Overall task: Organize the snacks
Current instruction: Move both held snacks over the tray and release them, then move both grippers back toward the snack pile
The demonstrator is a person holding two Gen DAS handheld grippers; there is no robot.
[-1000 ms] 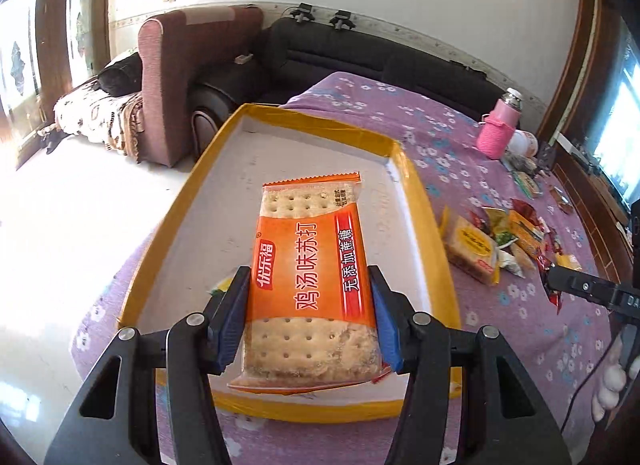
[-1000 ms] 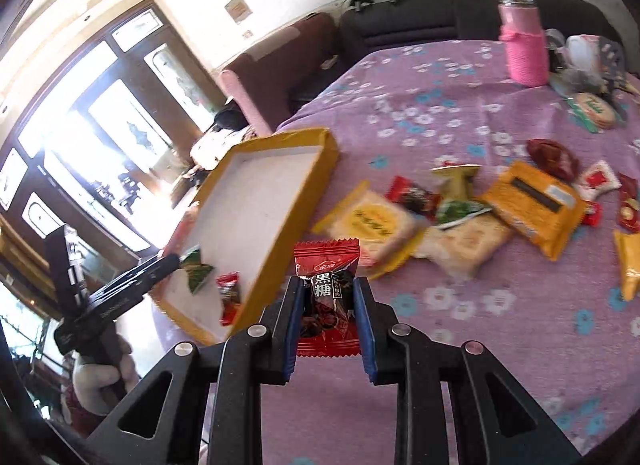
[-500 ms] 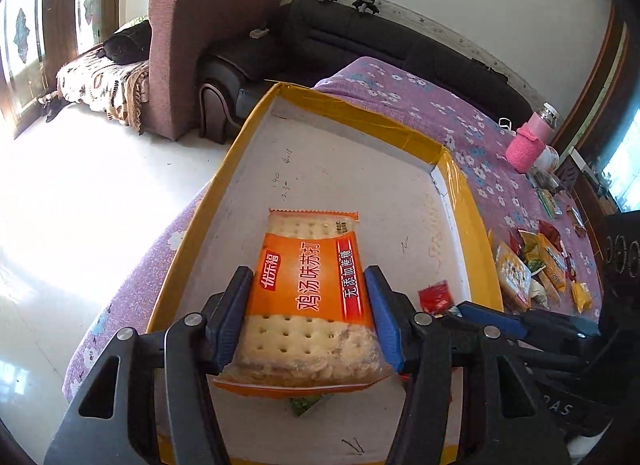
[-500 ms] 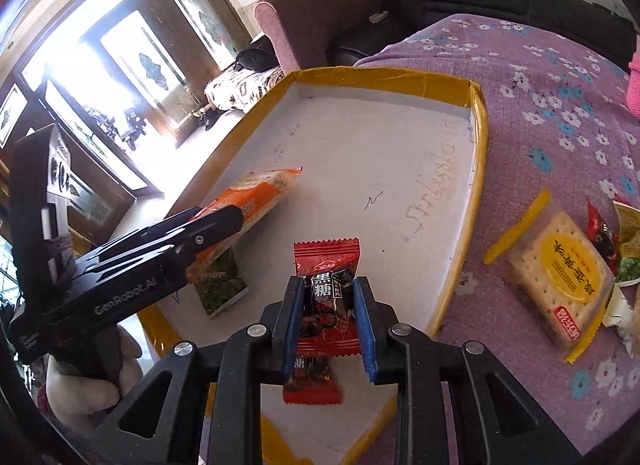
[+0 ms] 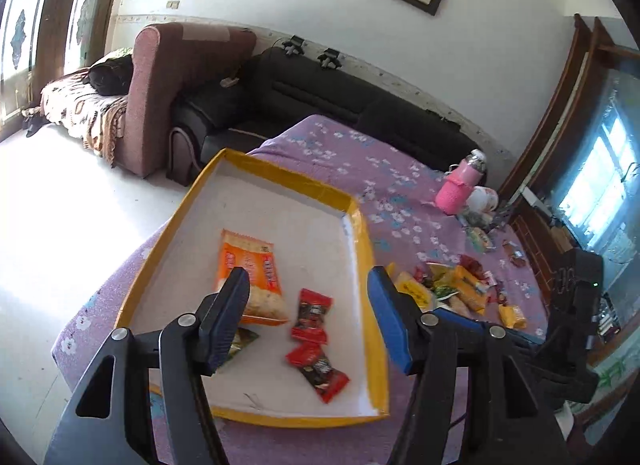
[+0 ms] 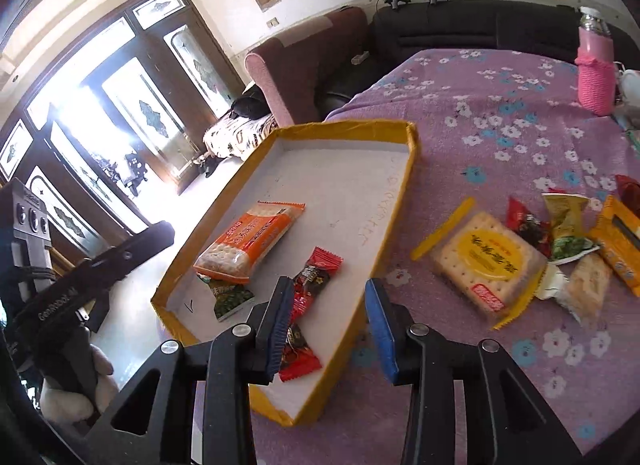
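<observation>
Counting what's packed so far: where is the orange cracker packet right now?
The orange cracker packet lies flat inside the yellow-rimmed tray, toward its left side in the right wrist view, beside two red candies and above a green packet.

Both grippers, left (image 5: 308, 321) and right (image 6: 326, 323), are black, silver-screwed, with blue-padded jaws.

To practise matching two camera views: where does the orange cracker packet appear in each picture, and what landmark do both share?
Left wrist: orange cracker packet lies left of centre, partly behind the gripper's left finger.
Right wrist: it lies left of centre, inside the tray.
Shared landmark: the yellow-rimmed white tray.
</observation>
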